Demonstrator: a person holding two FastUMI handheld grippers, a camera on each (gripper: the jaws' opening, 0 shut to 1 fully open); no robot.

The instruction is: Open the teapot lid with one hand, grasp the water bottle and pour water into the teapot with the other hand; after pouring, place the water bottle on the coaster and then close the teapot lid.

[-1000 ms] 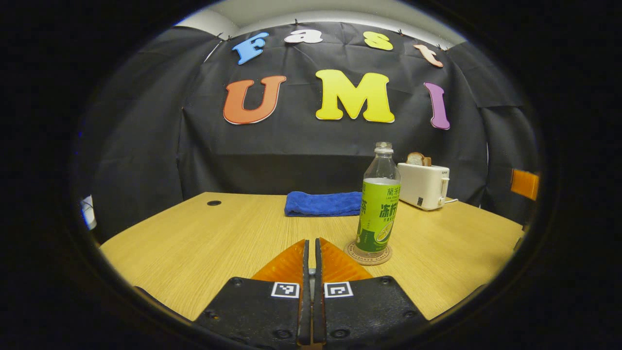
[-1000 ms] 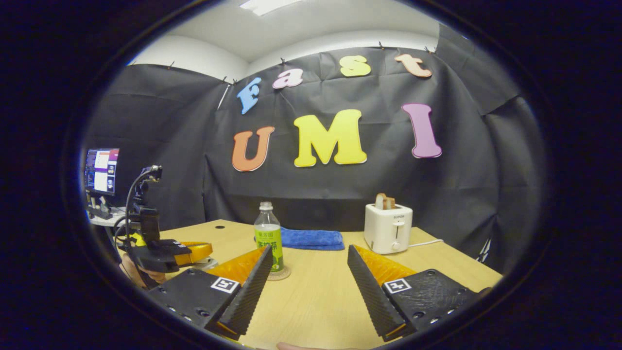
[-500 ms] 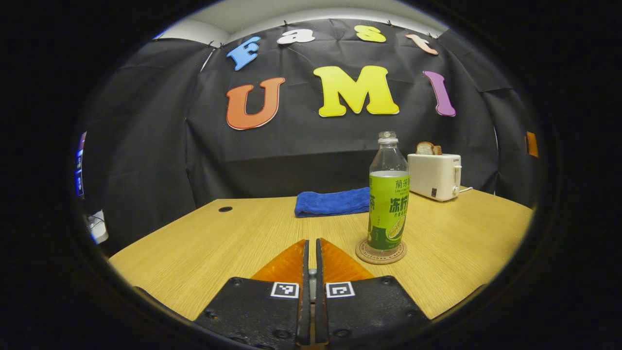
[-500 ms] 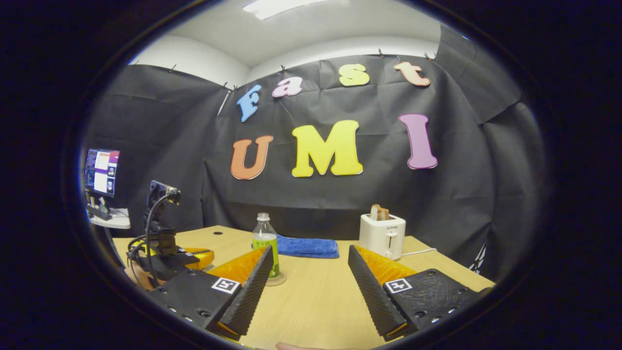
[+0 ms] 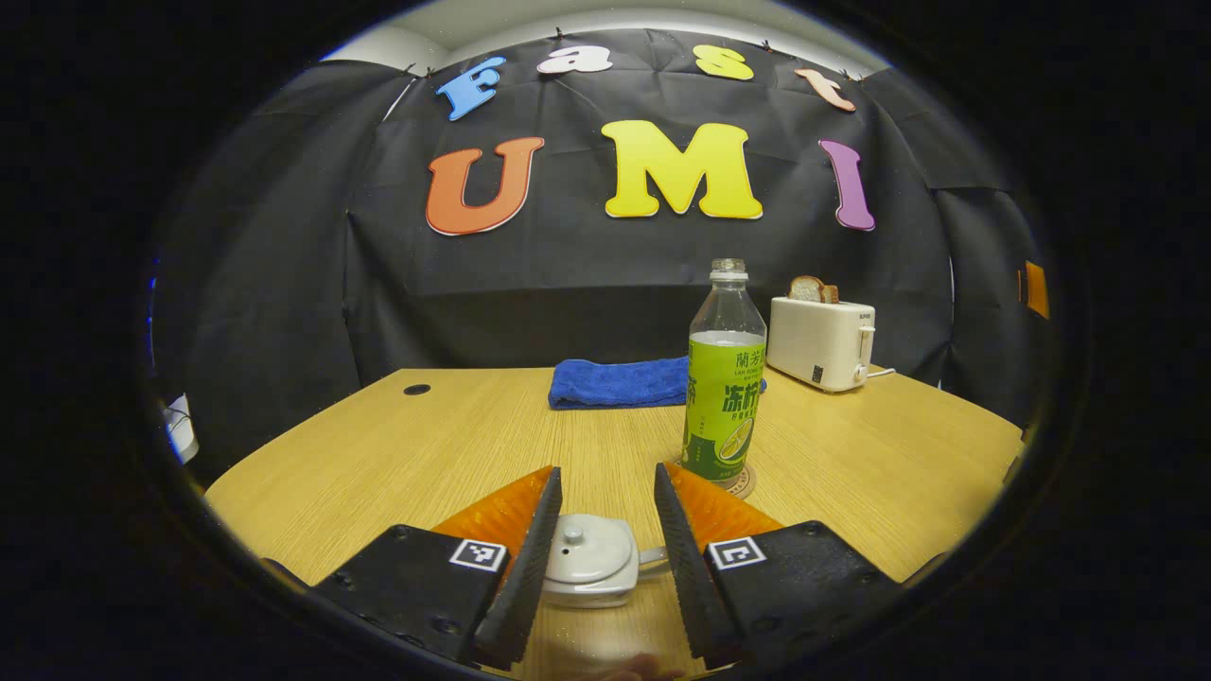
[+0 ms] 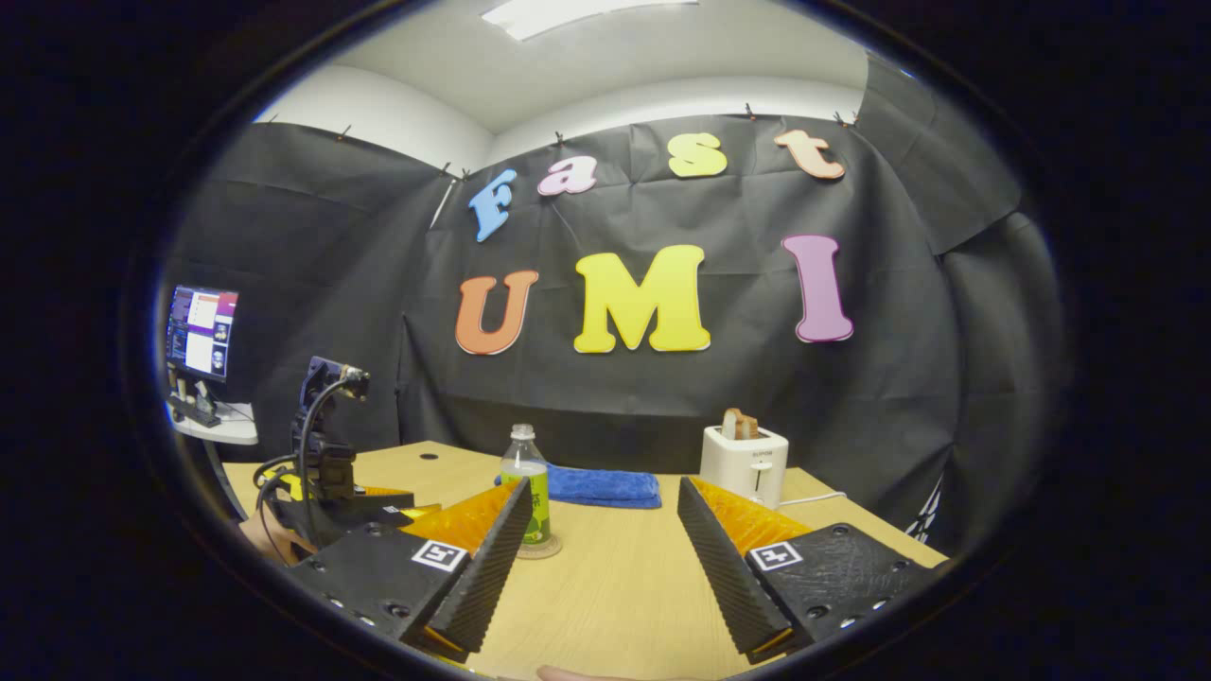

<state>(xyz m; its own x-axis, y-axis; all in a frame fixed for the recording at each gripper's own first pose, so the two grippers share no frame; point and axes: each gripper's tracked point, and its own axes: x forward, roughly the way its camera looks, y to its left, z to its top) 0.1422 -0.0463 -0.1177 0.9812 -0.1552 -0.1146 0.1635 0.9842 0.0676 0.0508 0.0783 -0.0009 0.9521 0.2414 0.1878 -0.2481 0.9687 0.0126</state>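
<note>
At the bottom centre of the left gripper view, the left gripper [image 5: 605, 530] points level across the table with its ribbed, wedge-shaped fingers spread apart. Between them sits the small white glazed ceramic teapot [image 5: 588, 573], rounded and squat, with its domed lid and little knob [image 5: 570, 536] in place; whether either finger touches its sides cannot be told. Just beyond the right-hand finger, right of centre, the clear plastic water bottle with a lime-green label [image 5: 723, 378] stands upright and uncapped on the round cork coaster [image 5: 744, 484], which lies flat on the pale wood-grain table [image 5: 378, 463].

At the bottom of the right gripper view, the right gripper [image 6: 598, 549] hovers above the table, its serrated fingers wide apart and holding nothing. At lower left of that view the left gripper shows side-on, low over the table, with a hand [image 6: 260, 539] behind it and cables looping up from it.

Farther back, a folded blue terry towel [image 5: 620, 382] lies at mid-table, partly hidden by the bottle. A boxy white toaster with bread slices in its slots [image 5: 821, 340] stands at right, near the black cloth wall.
</note>
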